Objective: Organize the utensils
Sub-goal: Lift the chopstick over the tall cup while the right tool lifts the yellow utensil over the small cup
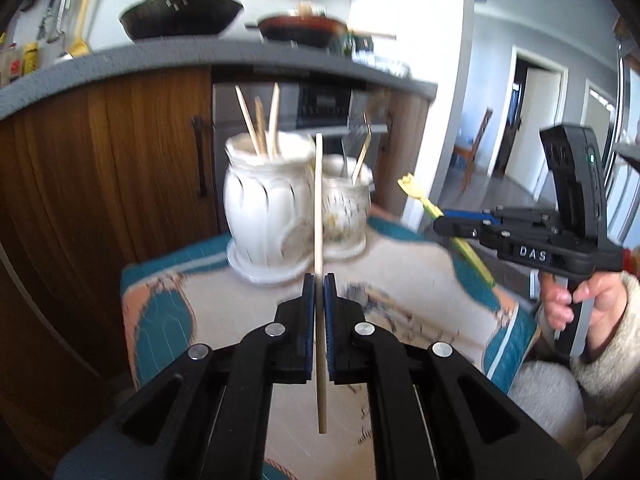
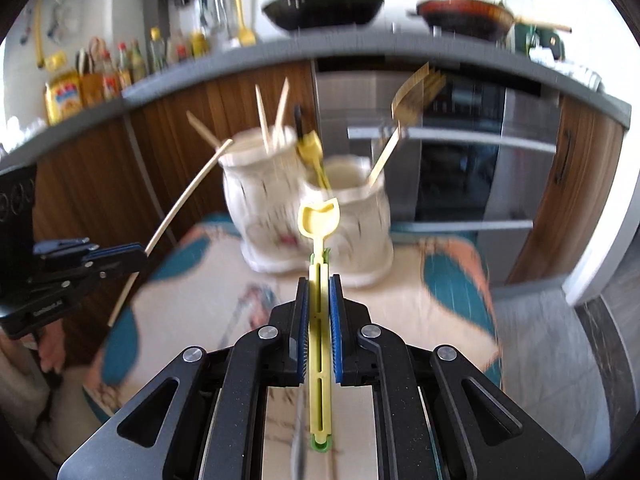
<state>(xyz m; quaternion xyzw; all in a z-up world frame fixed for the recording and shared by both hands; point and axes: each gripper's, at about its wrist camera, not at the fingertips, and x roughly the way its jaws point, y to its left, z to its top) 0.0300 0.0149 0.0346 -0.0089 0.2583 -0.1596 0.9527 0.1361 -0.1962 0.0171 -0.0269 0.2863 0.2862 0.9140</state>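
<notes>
My left gripper [image 1: 319, 280] is shut on a pale wooden chopstick [image 1: 319, 208], held upright in front of two white ceramic holders. The bigger holder [image 1: 264, 208] has several wooden sticks in it; the smaller holder [image 1: 346, 212] has a gold fork. My right gripper [image 2: 319, 280] is shut on a yellow plastic utensil [image 2: 319, 216] with a green piece behind it, pointing at the holders [image 2: 348, 224]. The right gripper also shows in the left wrist view [image 1: 440, 224] at the right, and the left gripper shows in the right wrist view [image 2: 136, 256] with the chopstick [image 2: 180, 204].
The holders stand at the far end of a small table under a teal, peach and cream cloth [image 1: 400, 280]. Behind are wooden cabinets [image 1: 100, 160], an oven [image 2: 460, 160] and a grey counter [image 2: 360, 48] with pans and bottles.
</notes>
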